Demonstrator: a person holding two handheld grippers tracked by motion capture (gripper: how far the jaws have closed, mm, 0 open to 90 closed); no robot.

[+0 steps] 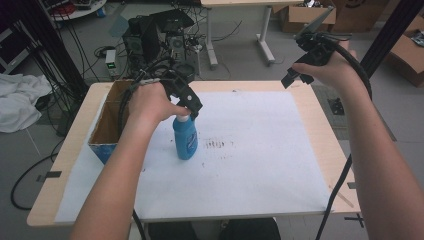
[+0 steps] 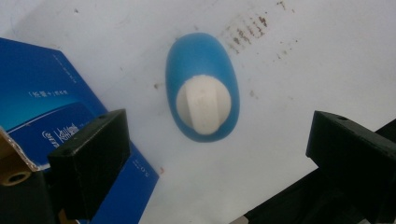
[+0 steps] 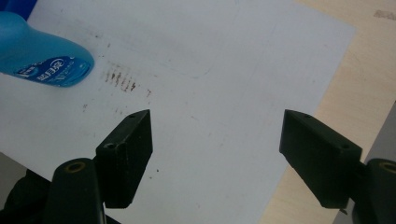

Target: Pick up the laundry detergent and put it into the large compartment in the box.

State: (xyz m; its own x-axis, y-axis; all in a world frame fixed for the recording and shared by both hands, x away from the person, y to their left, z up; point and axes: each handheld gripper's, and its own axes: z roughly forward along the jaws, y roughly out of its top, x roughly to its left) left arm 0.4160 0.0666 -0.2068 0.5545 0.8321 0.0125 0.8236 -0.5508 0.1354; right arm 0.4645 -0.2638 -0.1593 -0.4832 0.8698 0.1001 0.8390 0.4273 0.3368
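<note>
Blue plastic bottle with a white cap (image 1: pixel 185 137) stands upright on the white paper sheet (image 1: pixel 260 150), beside the open cardboard box (image 1: pixel 107 125). Left claw (image 1: pixel 192 107) hovers spread directly above its cap, seemingly lined up to grip. Right claw (image 1: pixel 295 75), also spread, waits well apart over the table (image 1: pixel 325 135) edge.

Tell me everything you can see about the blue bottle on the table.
The blue bottle looks like glossy plastic, with a white cap and a printed label low on its body. It stands upright on the white sheet, just right of the open cardboard box and left of some dark smudges. Seen from above in the left gripper view, its body is oval. The left gripper hovers open right over the cap; its fingers do not touch the bottle.
</note>
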